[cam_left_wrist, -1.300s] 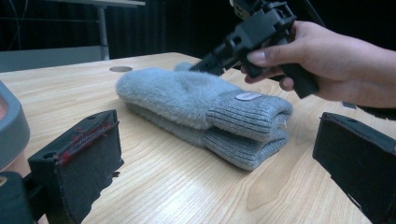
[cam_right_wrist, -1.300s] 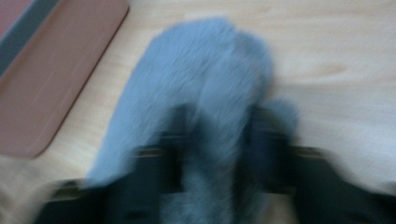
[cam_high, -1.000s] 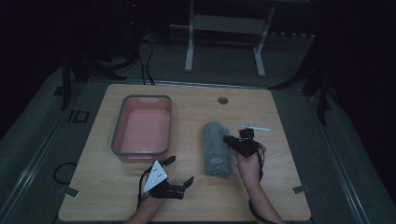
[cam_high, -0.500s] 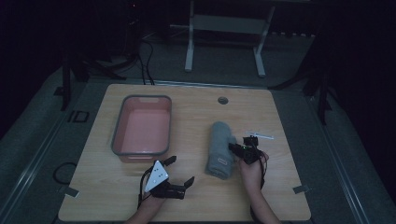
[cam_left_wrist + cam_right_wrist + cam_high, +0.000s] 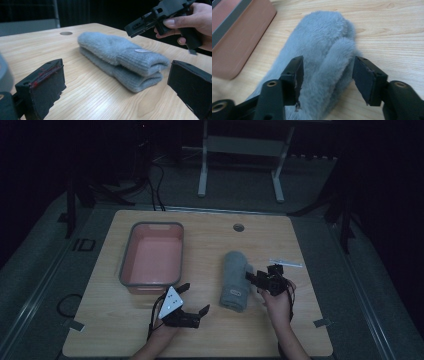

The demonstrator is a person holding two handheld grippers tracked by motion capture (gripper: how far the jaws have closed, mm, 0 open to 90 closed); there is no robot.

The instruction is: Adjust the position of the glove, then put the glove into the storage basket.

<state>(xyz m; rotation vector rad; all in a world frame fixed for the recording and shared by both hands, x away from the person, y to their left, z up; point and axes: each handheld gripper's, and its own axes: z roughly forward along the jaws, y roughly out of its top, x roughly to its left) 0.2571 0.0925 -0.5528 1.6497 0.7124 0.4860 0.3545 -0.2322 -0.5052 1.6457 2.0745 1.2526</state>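
We see the grey mitten (image 5: 236,281) lying flat on the desk (image 5: 300,320), just right of the pink tub (image 5: 152,260), so it is not yet lifted and, as we judge it, the grasp and any carry to the tub are left to do. Our right claw (image 5: 326,77) stands wide, its jaws astride the mitten's fluffy end without pinching it, the hand (image 5: 277,300) reaching in from the right. Our left claw (image 5: 192,302) is wide too, held low near the front edge, aimed at the mitten's cuff
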